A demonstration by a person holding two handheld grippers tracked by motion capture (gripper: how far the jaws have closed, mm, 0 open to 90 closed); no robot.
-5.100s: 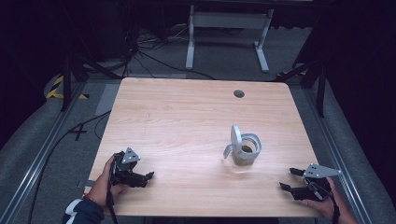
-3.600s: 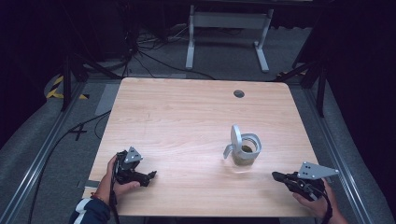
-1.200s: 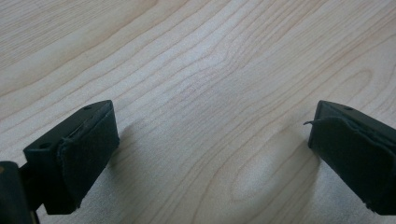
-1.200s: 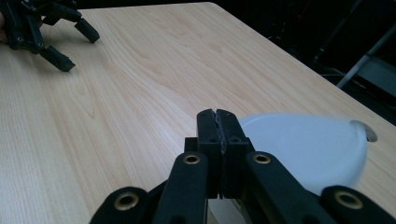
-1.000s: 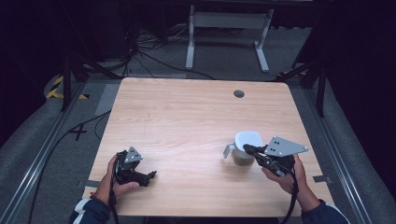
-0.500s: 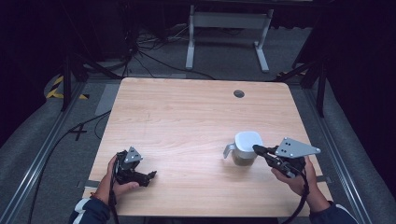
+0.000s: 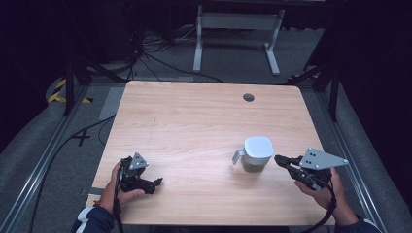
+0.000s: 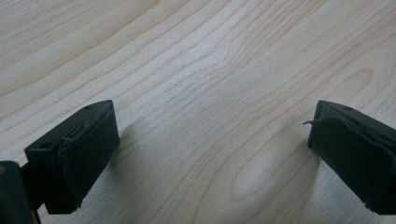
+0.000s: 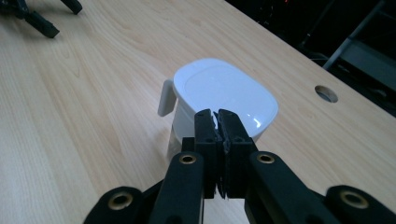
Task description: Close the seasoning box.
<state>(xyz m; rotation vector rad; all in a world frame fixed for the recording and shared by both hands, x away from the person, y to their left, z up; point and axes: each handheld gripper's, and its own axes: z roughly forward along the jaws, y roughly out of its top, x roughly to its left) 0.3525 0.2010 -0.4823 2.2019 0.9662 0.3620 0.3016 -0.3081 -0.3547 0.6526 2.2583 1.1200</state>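
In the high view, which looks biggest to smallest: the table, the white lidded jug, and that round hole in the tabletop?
1. Table, by far the largest.
2. White lidded jug.
3. Round hole, the smallest; it sits farther from the camera, but the gap looks clear.

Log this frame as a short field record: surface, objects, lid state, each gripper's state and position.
surface: wooden table with a round hole near the far edge
object: container with a side handle, right of centre
lid: white, closed on the container
left gripper: jaws wide open, low over bare wood at the near left, holding nothing
right gripper: jaws shut, empty, tips beside the container's right side; contact cannot be told
hands: one on each gripper at the near edge
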